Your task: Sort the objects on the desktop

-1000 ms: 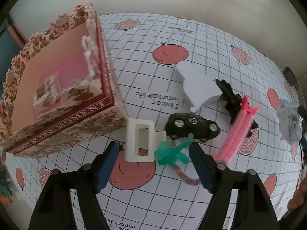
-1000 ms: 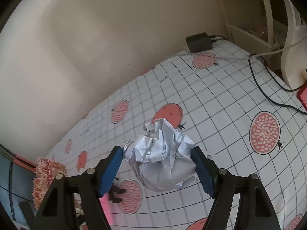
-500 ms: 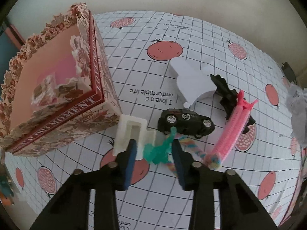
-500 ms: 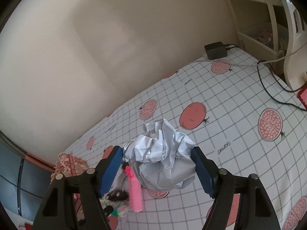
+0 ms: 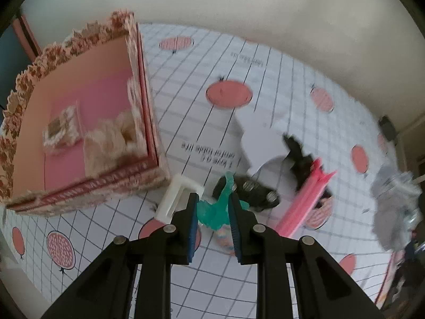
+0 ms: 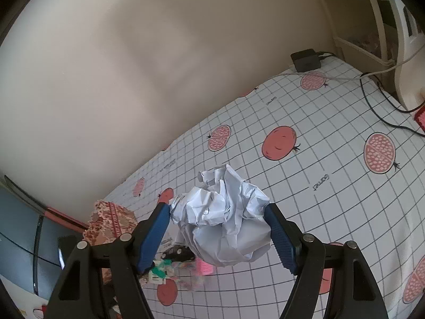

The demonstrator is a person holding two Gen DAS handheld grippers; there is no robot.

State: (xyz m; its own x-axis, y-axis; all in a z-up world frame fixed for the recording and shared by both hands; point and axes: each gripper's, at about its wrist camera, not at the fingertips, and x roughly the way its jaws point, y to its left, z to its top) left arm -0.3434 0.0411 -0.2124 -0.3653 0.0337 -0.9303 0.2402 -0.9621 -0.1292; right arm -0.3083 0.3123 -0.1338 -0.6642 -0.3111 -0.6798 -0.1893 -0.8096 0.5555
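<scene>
Two grippers, both loaded; my left gripper [image 5: 213, 212] clamped on teal toy [image 5: 216, 212] — lifted just above tablecloth [image 5: 265, 279], striped tail hanging below; white clip [image 5: 176, 196] just left of it, black toy car [image 5: 255, 194] just beyond, pink comb [image 5: 305, 202] to right; floral box [image 5: 79, 122] far left, open; my right gripper [image 6: 216, 232] grasping crumpled paper ball [image 6: 225, 218] — held clear of cloth.

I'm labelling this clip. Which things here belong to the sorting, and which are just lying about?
Sorting: teal hair tie in left gripper; crumpled white paper in right gripper; floral storage box.
Lying about: black power adapter; black cable.
</scene>
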